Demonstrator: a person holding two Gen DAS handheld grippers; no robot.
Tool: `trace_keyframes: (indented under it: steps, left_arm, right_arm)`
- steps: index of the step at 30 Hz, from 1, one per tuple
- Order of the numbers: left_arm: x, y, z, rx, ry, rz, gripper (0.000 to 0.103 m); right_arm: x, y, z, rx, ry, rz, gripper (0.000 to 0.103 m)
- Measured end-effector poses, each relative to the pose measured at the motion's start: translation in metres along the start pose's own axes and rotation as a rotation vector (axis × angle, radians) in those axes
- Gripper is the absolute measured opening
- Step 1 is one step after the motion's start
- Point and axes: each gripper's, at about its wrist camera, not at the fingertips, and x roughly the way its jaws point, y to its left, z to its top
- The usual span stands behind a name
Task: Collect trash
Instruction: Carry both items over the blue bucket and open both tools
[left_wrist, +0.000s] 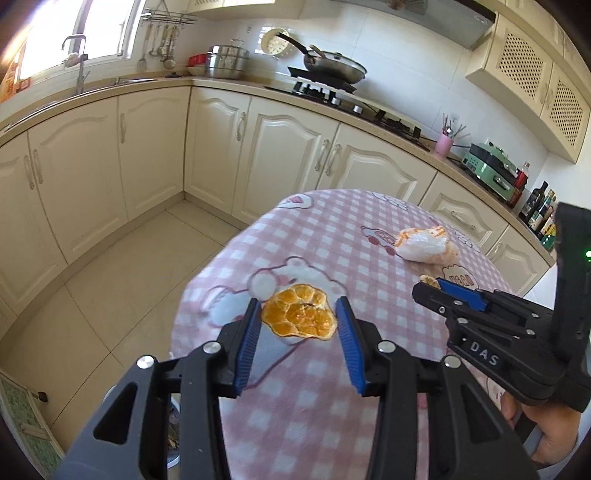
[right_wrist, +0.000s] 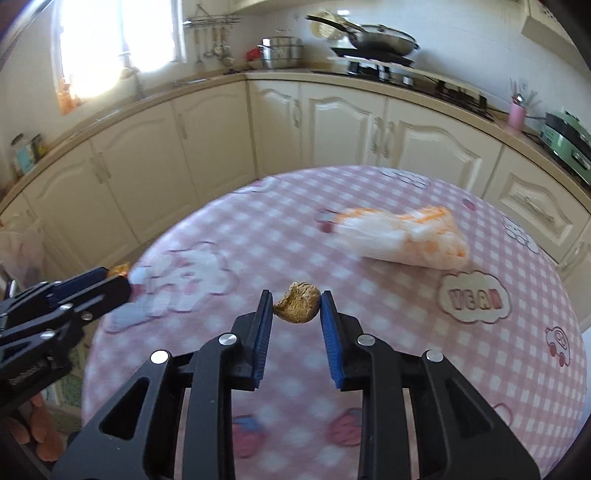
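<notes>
My left gripper is shut on a flattened orange peel and holds it above the round table with the pink checked cloth. My right gripper is shut on a small brown scrap of peel, also above the cloth. A crumpled white and orange plastic wrapper lies on the far right of the table; it also shows in the right wrist view. The right gripper appears at the right of the left wrist view; the left gripper appears at the left of the right wrist view.
Cream kitchen cabinets wrap around behind the table, with a stove and pan, a sink tap, a pink utensil cup and a green appliance on the counter. Tiled floor lies to the left of the table.
</notes>
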Motion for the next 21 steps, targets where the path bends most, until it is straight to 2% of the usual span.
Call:
trace_keyframes:
  steps: [5,11,17,21]
  left_arm:
    - [-0.031,0.036,-0.012,-0.046,-0.024,0.04,0.041]
    - [-0.069,0.097,-0.034,-0.121,-0.042,0.12,0.041]
    - [-0.093,0.156,-0.059,-0.198,-0.038,0.198,0.041]
    - [-0.099,0.187,-0.072,-0.247,-0.025,0.213,0.041]
  right_arm:
    - [-0.012,0.06,0.004,-0.059,-0.033,0.095,0.025]
    - [-0.008,0.13,0.0,-0.11,-0.021,0.199,0.025]
    - [-0.001,0.193,-0.009,-0.161,-0.005,0.272,0.025]
    - [0.008,0.228,-0.016,-0.18,0.006,0.31,0.025]
